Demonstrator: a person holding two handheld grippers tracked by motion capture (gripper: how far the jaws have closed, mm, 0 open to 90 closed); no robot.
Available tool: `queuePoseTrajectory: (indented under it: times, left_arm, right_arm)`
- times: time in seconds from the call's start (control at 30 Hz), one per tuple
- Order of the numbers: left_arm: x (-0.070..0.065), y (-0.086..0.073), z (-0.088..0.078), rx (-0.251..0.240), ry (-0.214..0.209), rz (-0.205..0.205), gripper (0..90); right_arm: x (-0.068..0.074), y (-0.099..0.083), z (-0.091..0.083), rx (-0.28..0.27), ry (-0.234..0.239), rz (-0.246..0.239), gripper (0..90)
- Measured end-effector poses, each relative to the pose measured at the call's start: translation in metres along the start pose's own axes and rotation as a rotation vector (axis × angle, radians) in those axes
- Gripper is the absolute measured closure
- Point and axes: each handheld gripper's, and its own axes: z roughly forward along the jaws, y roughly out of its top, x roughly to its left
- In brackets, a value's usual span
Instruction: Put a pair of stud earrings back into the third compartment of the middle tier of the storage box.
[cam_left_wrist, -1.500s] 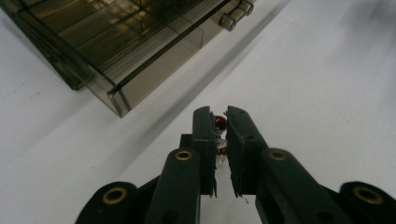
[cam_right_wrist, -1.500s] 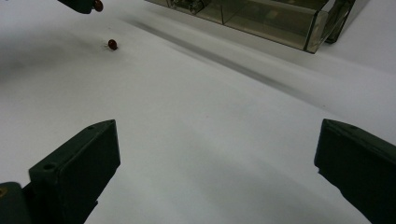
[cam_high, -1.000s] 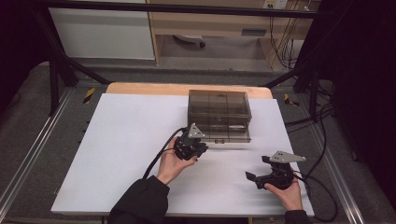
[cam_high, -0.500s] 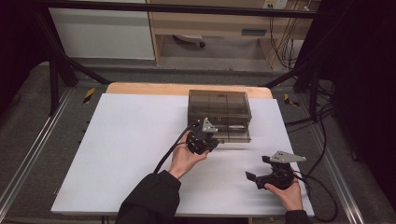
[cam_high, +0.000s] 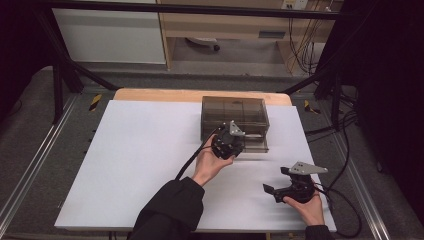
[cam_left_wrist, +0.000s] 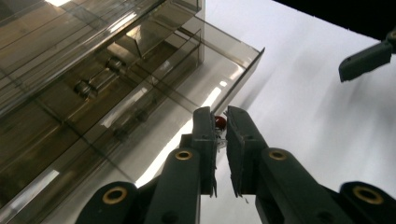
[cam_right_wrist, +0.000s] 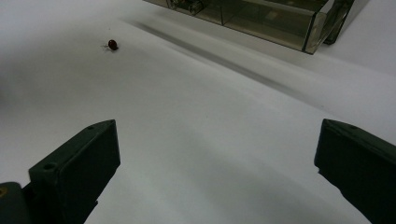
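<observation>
In the high view, the white counter (cam_high: 140, 165) fills the middle of the frame. A smoky translucent drawer box (cam_high: 234, 111) stands at the upper centre of it, with one drawer (cam_high: 252, 142) pulled out toward the lower edge of the frame. The left hand-held gripper (cam_high: 229, 142) is held just left of centre, at the front of the box and over the open drawer, by a hand (cam_high: 210, 164) coming out of a dark sleeve (cam_high: 172, 210).

In the left gripper view, its jaws are seen nearly closed on a small dark red bead (cam_left_wrist: 220, 122), which is pinched between the tips at the centre of the frame, above the drawer's front corner (cam_left_wrist: 254, 55). The tip of the other gripper is visible at the upper right of that view.

At the lower right of the high view, the right hand-held gripper (cam_high: 278, 181) is held low over the bare counter, well apart from the box. In the right gripper view, its jaws are spread wide with nothing between them. A second dark red bead (cam_right_wrist: 113, 45) is seen lying on the counter at the upper left of that view, and the open drawer (cam_right_wrist: 261, 18) is seen along the top edge.
</observation>
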Motion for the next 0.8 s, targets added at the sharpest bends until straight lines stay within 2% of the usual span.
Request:
queuePoseTrajectory:
  times: [0.4, 0.63, 0.7, 0.8]
  left_arm:
    - [0.001, 0.016, 0.021, 0.013, 0.019, -0.007, 81.2]
    - [0.001, 0.021, 0.031, 0.018, 0.026, 0.000, 81.2]
    - [0.000, 0.021, 0.035, 0.011, 0.021, -0.012, 81.2]
    - [0.002, 0.020, 0.045, 0.019, 0.035, -0.008, 81.1]
  right_arm:
    - [0.000, 0.000, -0.001, -0.002, 0.000, -0.003, 0.7]
    - [0.000, 0.000, -0.001, -0.001, -0.001, -0.003, 0.8]
    - [-0.001, 0.000, -0.001, -0.005, -0.001, -0.004, 0.8]
    - [-0.001, 0.000, -0.001, -0.002, -0.001, -0.003, 0.7]
